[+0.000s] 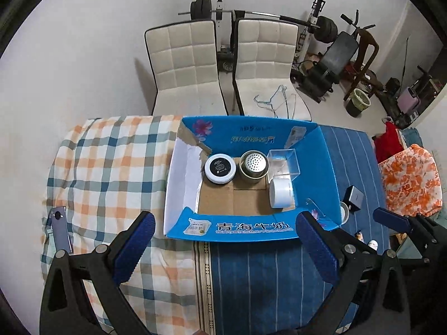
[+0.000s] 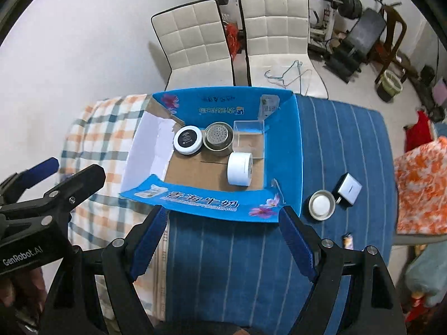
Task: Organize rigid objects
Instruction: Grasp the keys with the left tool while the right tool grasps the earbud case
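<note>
I have both tools hanging above the bed, and neither carries anything: the left hand-held gripper (image 1: 226, 240) has its jaws spread wide and empty, and so does the right hand-held gripper (image 2: 223, 240).

The blue box (image 2: 282, 150) sits open on the bedding and holds a black-lidded jar (image 2: 187, 140), a perforated metal tin (image 2: 218, 138), a clear plastic cube (image 2: 249, 139) and a white round case (image 2: 239, 168) lying on its side. Outside it, on the blue striped blanket (image 2: 335, 145) to the right, lie a shallow metal lid (image 2: 321, 205) and a white charger (image 2: 349, 189), just beside each other, with a small tube (image 2: 347, 240) nearer me.

My worry is the soft bedding: I judge that pressing down on the lid could sink or tip it, letting it slip from the pads. The box flaps (image 2: 201, 199) stand loose, so a low pass may snag one and drag the box.

The near flap reads "青海牛奶". The left tool's body shows "GenRobot.AI". The jar's label is too small to read.
</note>
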